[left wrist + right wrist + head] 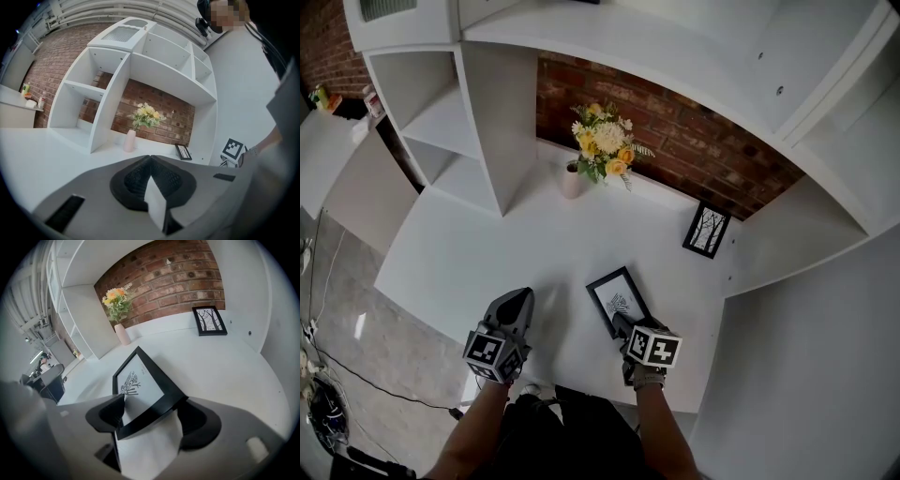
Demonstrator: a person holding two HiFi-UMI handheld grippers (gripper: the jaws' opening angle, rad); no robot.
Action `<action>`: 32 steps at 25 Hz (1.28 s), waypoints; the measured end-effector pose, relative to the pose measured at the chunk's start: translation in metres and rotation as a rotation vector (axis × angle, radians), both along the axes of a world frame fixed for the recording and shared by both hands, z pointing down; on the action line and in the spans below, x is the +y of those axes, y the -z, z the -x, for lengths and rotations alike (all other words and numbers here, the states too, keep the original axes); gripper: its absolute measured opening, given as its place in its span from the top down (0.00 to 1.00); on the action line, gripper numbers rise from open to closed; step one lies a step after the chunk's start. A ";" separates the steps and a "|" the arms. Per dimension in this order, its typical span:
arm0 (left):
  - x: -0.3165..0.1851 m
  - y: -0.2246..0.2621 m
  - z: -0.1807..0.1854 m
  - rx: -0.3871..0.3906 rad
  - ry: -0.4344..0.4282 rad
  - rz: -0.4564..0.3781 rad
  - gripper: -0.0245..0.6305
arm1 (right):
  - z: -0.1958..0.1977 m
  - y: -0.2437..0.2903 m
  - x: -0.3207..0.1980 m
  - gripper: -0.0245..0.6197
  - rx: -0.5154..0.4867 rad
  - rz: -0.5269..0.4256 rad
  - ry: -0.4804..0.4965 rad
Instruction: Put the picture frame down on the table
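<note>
A black picture frame [619, 300] with a white print of a plant lies on the white table [487, 253], near its front edge. In the right gripper view the frame [140, 380] has its near edge between the jaws of my right gripper [154, 401]. The jaws stand wide on either side of that edge, and I see no pad pressing on it. From the head view the right gripper [624, 326] sits at the frame's near corner. My left gripper [523, 296] hovers over bare table to the left, jaws together and empty [150, 158].
A second black frame [707, 230] leans against the brick wall at the back right. A pale vase of yellow and white flowers [572, 178] stands at the back centre. White shelf units [459, 122] rise on the left and right. The table edge is just ahead of the person.
</note>
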State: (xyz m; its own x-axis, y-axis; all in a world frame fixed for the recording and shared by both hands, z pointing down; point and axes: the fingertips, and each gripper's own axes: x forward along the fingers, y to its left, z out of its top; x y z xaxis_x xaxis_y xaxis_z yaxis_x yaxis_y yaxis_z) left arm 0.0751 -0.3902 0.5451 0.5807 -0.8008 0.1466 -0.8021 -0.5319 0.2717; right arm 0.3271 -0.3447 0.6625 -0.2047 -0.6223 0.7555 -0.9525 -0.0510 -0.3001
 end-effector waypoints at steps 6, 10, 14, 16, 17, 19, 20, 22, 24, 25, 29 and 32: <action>-0.001 0.000 0.004 0.009 0.012 0.000 0.96 | 0.005 -0.002 -0.003 0.35 0.039 0.068 -0.016; 0.002 0.000 0.009 0.010 0.026 0.004 0.96 | 0.011 -0.004 -0.002 0.31 0.134 0.064 0.006; 0.004 -0.003 0.015 0.008 0.030 0.012 0.96 | 0.014 -0.004 -0.002 0.31 0.153 0.040 -0.007; 0.005 -0.003 0.018 0.003 0.035 0.013 0.96 | 0.014 -0.004 -0.002 0.31 0.148 0.033 -0.010; 0.006 -0.003 0.019 0.002 0.036 0.013 0.96 | 0.014 -0.004 -0.002 0.31 0.145 0.028 -0.013; 0.006 -0.001 0.019 0.004 0.031 0.010 0.96 | 0.014 -0.003 -0.002 0.31 0.130 0.003 -0.022; 0.007 -0.002 0.019 0.004 0.028 0.012 0.96 | 0.015 0.000 -0.001 0.31 0.119 -0.015 -0.026; 0.009 -0.003 0.018 0.005 0.022 0.015 0.96 | 0.015 0.003 0.000 0.31 0.108 -0.048 -0.027; 0.009 -0.003 0.017 0.007 0.015 0.017 0.96 | 0.014 0.004 0.002 0.31 0.109 -0.077 -0.017; 0.009 -0.003 0.016 0.008 0.010 0.018 0.96 | 0.014 0.005 0.003 0.31 0.111 -0.087 -0.010; 0.011 -0.002 0.010 0.006 -0.016 0.015 0.96 | 0.013 0.010 0.011 0.32 0.116 -0.107 0.010; 0.013 -0.001 0.005 0.008 -0.037 0.016 0.96 | 0.007 0.014 0.019 0.41 0.161 -0.129 0.008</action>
State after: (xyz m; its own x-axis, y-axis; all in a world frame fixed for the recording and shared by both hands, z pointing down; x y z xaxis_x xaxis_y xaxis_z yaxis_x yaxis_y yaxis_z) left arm 0.0703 -0.3776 0.5458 0.6110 -0.7764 0.1548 -0.7798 -0.5565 0.2866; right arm 0.3201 -0.3256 0.6489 -0.0931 -0.7146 0.6933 -0.9890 -0.0142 -0.1475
